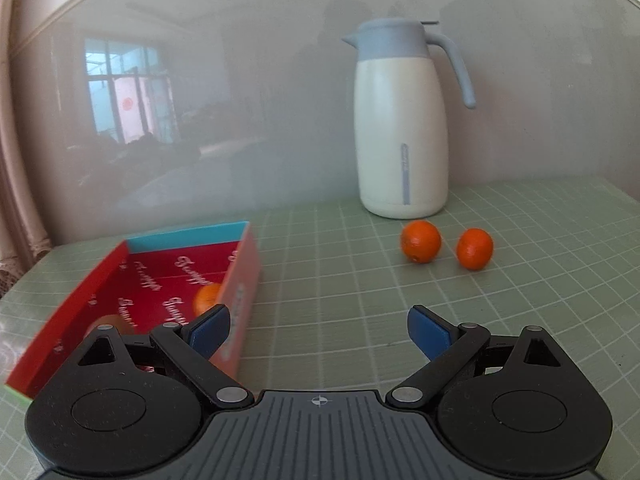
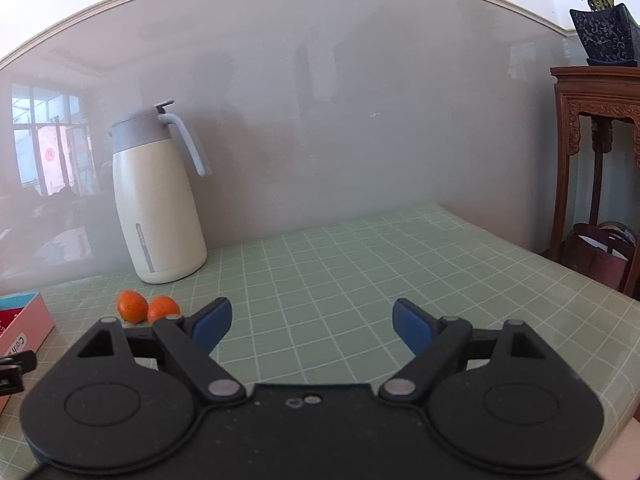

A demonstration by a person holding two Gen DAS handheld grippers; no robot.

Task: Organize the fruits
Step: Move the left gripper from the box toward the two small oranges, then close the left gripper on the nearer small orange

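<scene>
Only the left wrist view looks into the red box point(image 1: 132, 304): one orange fruit point(image 1: 207, 298) lies inside against its near wall, and a second rounded orange-brown shape point(image 1: 114, 322) shows just behind the left gripper point(image 1: 318, 330), too hidden to name. The right wrist view catches only the box's pink corner at its left edge, but adds a carved wooden stand point(image 2: 596, 160) with a potted plant point(image 2: 604, 32) and a dark bag point(image 2: 600, 256) beneath it.

Two oranges point(image 1: 421, 241) point(image 1: 474, 249) sit loose on the table, just beside each other, in front of the single cream and blue-grey jug point(image 1: 402, 128). Both views show them.

The left gripper's blue pads stand wide with nothing between them; the right gripper point(image 2: 312, 324) is likewise spread and empty.

The table wears a pale green grid mat point(image 2: 360, 280) against a glossy grey wall reflecting a window
</scene>
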